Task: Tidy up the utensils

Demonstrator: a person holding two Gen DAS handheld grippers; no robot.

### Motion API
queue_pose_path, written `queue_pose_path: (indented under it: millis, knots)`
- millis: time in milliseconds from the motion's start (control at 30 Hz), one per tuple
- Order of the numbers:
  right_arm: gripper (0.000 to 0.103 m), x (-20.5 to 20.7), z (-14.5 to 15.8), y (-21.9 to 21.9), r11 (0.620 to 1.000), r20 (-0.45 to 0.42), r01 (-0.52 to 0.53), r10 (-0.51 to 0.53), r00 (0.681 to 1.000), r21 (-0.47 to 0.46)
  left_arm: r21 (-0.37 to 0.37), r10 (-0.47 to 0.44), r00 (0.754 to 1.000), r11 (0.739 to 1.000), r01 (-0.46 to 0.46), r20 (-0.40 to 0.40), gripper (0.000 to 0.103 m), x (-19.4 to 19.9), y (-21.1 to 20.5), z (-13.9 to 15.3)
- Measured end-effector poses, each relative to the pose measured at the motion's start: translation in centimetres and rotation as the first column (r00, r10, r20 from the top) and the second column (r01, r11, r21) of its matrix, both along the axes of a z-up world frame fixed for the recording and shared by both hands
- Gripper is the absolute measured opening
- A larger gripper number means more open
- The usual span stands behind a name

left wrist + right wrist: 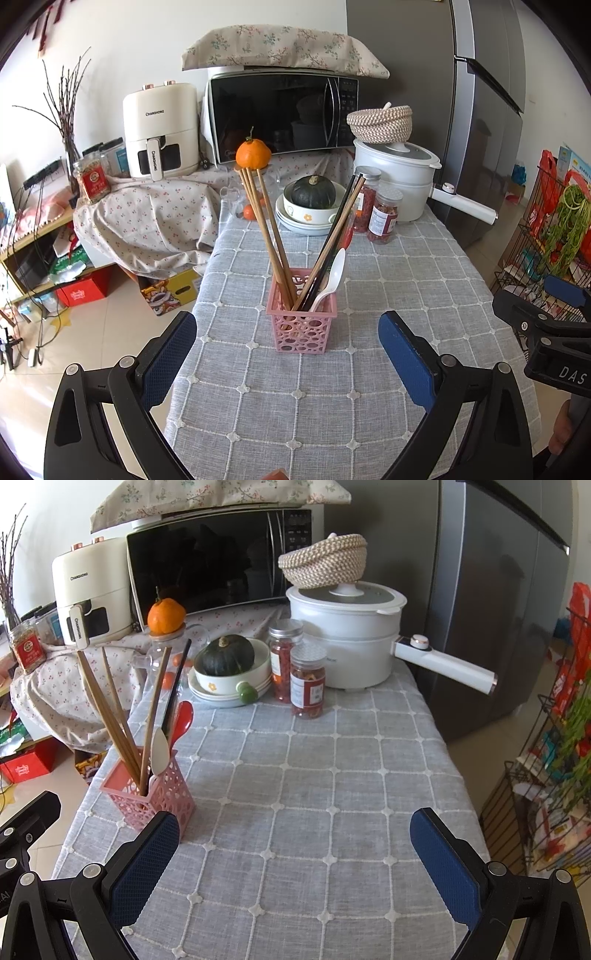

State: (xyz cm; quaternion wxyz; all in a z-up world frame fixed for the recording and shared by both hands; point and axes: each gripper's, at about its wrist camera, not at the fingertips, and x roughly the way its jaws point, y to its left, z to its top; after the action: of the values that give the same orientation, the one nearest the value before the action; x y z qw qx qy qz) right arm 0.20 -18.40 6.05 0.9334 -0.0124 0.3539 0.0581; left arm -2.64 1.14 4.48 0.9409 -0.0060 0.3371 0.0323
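A pink perforated utensil basket [301, 323] stands on the grey checked tablecloth [388, 288]. It holds several wooden chopsticks [267, 229], dark chopsticks [332, 240], a white spoon [330, 278] and a red spoon [181, 720]. My left gripper [288, 350] is open and empty, just in front of the basket. My right gripper [295, 849] is open and empty over bare cloth; the basket [155, 794] sits to its left, with the chopsticks [107, 716] and white spoon [160, 751] in it.
At the table's far end stand a stack of bowls with a green squash [225, 655], two jars of red food [307, 681], a white pot with long handle [347, 638], a microwave [221, 561] and an air fryer [160, 129]. A wire rack [546, 775] is at right.
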Motion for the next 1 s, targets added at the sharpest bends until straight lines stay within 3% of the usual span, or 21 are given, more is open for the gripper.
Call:
queue_pose_path:
  millis: [1000]
  knots:
    - [0.103,-0.02,-0.18,-0.03,1.0,-0.007,0.0,0.0,1.0,0.003,0.002,-0.003,1.0,1.0,0.003,-0.003,0.1,0.05,0.09,-0.05]
